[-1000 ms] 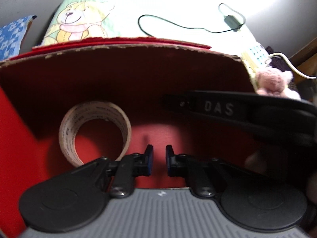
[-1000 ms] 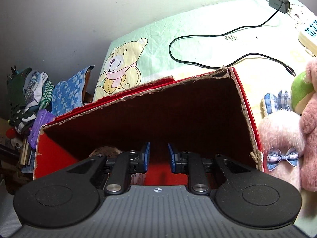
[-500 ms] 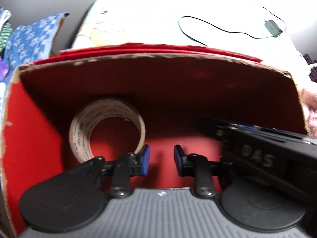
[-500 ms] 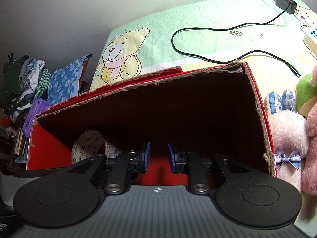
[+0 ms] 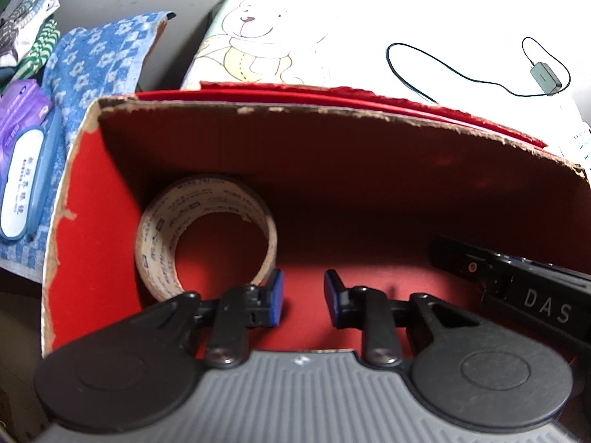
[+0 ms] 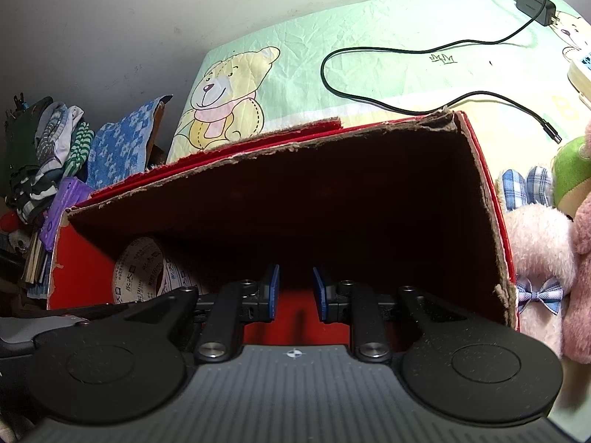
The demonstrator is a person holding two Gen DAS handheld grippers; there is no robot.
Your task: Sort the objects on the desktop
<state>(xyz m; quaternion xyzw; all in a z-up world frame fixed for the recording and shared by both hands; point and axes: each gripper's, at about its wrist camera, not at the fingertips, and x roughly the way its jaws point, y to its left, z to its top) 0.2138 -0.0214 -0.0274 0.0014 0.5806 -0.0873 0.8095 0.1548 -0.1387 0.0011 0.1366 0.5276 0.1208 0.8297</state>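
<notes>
Tape roll (image 5: 205,236) is in the red box (image 5: 92,221), standing on edge in the far-left corner, leaning against or just beside the left wall; contact with the back wall I can't confirm. Same roll shows in the right wrist view (image 6: 142,271), low left inside the box. So at least one item reads as sorted.

Left gripper (image 5: 303,293) sits over the box floor, fingers spread a little with nothing between them; left blue pad (image 5: 276,297) is just beside the roll's lower rim, touching or not I can't tell. Right gripper (image 6: 294,291) is also inside the box mouth, fingers slightly apart, empty. Its body, marked DAS (image 5: 532,302), crosses the right side of the left wrist view.

The rest of the box floor that I can see is bare red; the area under the grippers is hidden.

Outside the box: black cable (image 6: 406,51) with its charger (image 6: 535,5) lies loose on the bear-print sheet (image 6: 258,85) behind the box. Plush toys (image 6: 543,243) sit just beside the box's right wall. To the left, a blue patterned cloth (image 5: 99,62), a purple pack (image 5: 22,110), a pile of folded clothes (image 6: 48,147).

Judgement: early stage. One item in, both tools free. Which of the outside things count as desktop objects is unclear; the cable and charger look like the likeliest leftovers.
</notes>
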